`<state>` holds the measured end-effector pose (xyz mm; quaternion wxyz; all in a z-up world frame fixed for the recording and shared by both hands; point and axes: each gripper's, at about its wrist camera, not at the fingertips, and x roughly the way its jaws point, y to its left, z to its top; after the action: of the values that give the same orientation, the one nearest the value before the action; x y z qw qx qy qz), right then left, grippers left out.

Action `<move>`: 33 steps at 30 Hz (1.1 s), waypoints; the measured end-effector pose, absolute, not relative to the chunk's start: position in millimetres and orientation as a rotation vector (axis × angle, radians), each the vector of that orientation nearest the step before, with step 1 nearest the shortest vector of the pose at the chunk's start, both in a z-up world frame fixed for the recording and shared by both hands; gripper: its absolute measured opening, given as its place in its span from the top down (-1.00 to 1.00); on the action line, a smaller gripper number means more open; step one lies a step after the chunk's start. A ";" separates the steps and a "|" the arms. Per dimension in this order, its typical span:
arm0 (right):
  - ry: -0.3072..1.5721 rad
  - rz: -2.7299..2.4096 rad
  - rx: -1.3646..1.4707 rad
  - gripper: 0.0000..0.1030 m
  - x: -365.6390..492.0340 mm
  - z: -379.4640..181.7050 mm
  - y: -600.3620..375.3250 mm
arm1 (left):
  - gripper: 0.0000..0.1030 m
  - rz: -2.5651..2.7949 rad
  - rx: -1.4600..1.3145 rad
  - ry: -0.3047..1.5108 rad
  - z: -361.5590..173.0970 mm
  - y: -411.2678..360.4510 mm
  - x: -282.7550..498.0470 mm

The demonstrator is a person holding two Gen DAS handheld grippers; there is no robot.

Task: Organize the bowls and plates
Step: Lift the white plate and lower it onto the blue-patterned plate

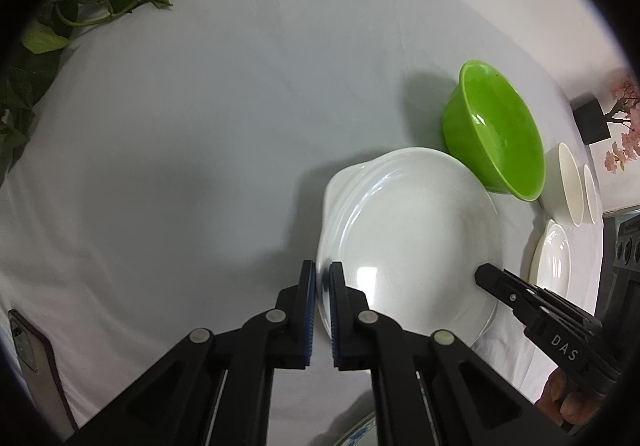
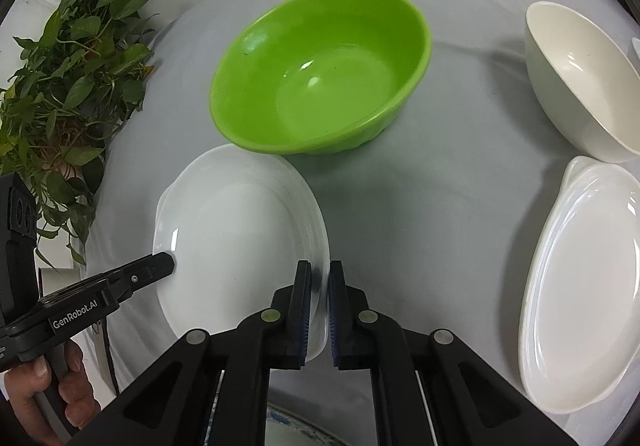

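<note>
A white oval plate (image 1: pixel 408 230) (image 2: pixel 236 238) lies on the white cloth. In the left wrist view my left gripper (image 1: pixel 322 275) is shut on the plate's left rim, which runs between the blue pads. My right gripper (image 2: pixel 320 275) is shut on the opposite rim in the same way. Each gripper also shows in the other's view: the right gripper (image 1: pixel 485 275) at the plate's right edge, the left gripper (image 2: pixel 168 261) at its left edge. A green bowl (image 1: pixel 496 134) (image 2: pixel 320 78) stands just behind the plate and seems to touch it.
A white bowl (image 2: pixel 576 78) and a second white oval plate (image 2: pixel 584 286) sit to the right. A leafy plant (image 2: pixel 68 86) spreads at the back left. A phone (image 1: pixel 30 346) lies at the near left. A blue-patterned dish (image 2: pixel 296 426) peeks out below the grippers.
</note>
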<state>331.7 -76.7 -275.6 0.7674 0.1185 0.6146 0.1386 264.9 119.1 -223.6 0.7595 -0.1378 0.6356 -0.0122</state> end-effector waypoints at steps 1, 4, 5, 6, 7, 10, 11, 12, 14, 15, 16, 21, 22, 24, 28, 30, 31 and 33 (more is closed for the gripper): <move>1.330 0.304 0.256 0.90 329.1 -271.7 -75.6 | 0.89 -0.024 -0.295 1.378 -219.6 119.4 262.2; 1.315 0.308 0.257 0.90 319.6 -257.6 -72.3 | 0.89 -0.015 -0.288 1.355 -203.5 122.6 251.0; 1.307 0.310 0.256 0.91 315.2 -251.0 -70.7 | 0.89 -0.012 -0.289 1.345 -195.6 123.6 246.2; 1.298 0.312 0.258 0.91 311.1 -244.1 -69.3 | 0.89 -0.011 -0.291 1.336 -188.3 124.1 242.3; 1.285 0.314 0.261 0.91 305.1 -234.7 -68.3 | 0.89 -0.011 -0.291 1.323 -177.6 125.1 237.1; 1.242 0.324 0.266 0.91 286.1 -203.3 -69.6 | 0.90 -0.021 -0.289 1.264 -139.6 122.2 219.5; 1.223 0.327 0.271 0.91 277.4 -188.9 -71.3 | 0.89 -0.027 -0.284 1.246 -129.1 114.9 214.0; 1.203 0.329 0.271 0.91 268.7 -173.9 -73.3 | 0.89 -0.035 -0.276 1.225 -115.0 110.8 206.2; 1.162 0.328 0.265 0.92 252.0 -144.1 -78.8 | 0.89 -0.048 -0.259 1.192 -90.6 100.5 191.9; 1.146 0.327 0.269 0.92 244.6 -130.9 -81.2 | 0.89 -0.053 -0.262 1.181 -78.0 102.9 185.2; 1.133 0.326 0.276 0.92 236.8 -117.4 -85.9 | 0.89 -0.057 -0.262 1.170 -67.9 96.6 178.0; 1.103 0.320 0.301 0.92 195.2 -69.7 -114.0 | 0.90 -0.063 -0.266 1.158 -34.6 73.6 145.5; 1.103 0.317 0.301 0.92 186.7 -63.6 -118.4 | 0.90 -0.060 -0.258 1.163 -32.5 67.0 138.8; 1.107 0.314 0.296 0.92 170.9 -55.4 -127.9 | 0.89 -0.047 -0.254 1.181 -32.7 57.6 128.3; 1.166 0.329 0.323 0.92 143.3 -69.4 -147.2 | 0.90 -0.014 -0.263 1.238 -52.5 48.0 108.7; 1.208 0.333 0.329 0.92 133.2 -90.1 -155.5 | 0.90 -0.007 -0.260 1.271 -69.3 42.9 102.1; 1.225 0.329 0.334 0.92 130.1 -99.7 -158.8 | 0.90 -0.006 -0.265 1.289 -77.8 41.9 99.7; 1.257 0.315 0.345 0.92 128.4 -118.4 -163.8 | 0.90 -0.012 -0.261 1.314 -94.6 39.4 95.5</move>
<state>128.4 -163.8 -118.4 0.7835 0.1598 0.5825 0.1458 95.5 39.4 -94.6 0.7838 -0.1210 0.6091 -0.0055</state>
